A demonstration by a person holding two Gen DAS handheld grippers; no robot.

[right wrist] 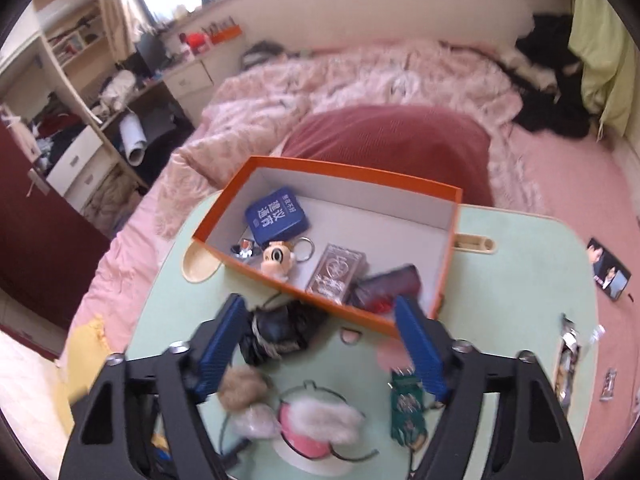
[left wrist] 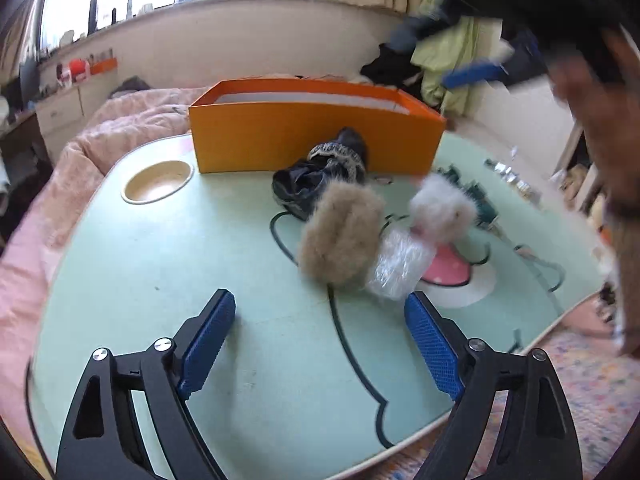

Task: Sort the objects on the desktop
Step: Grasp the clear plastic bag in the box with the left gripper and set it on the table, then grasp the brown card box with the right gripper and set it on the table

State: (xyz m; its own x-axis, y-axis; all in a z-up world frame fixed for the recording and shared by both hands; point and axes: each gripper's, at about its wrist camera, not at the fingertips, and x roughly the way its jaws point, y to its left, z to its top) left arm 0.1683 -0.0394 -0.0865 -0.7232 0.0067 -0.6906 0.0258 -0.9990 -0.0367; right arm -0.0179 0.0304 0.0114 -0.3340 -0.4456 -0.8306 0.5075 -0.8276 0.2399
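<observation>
My left gripper (left wrist: 320, 300) hangs open over the mint green table (left wrist: 200, 260), with nothing between its blue fingers. Just beyond it lie a brown fluffy ball (left wrist: 340, 236), a clear plastic packet (left wrist: 400, 264), a white fluffy ball (left wrist: 440, 204) and a black pouch (left wrist: 316, 176) against the orange box (left wrist: 316, 136). My right gripper (right wrist: 320, 304) is open and empty, above the black pouch (right wrist: 276, 332) and the near wall of the orange box (right wrist: 344, 168). The box holds a blue tin (right wrist: 278, 218), a keyring toy (right wrist: 276, 258), a silver packet (right wrist: 336, 274) and a dark red wallet (right wrist: 388, 286).
A green circuit board (right wrist: 406, 408) lies right of the fluffy balls. A round cup recess (left wrist: 158, 186) sits at the table's far left. Wrappers (right wrist: 568, 356) lie at the table's right edge. A pink bed (right wrist: 360, 80) surrounds the table, and a blurred person (left wrist: 600, 120) fills the right.
</observation>
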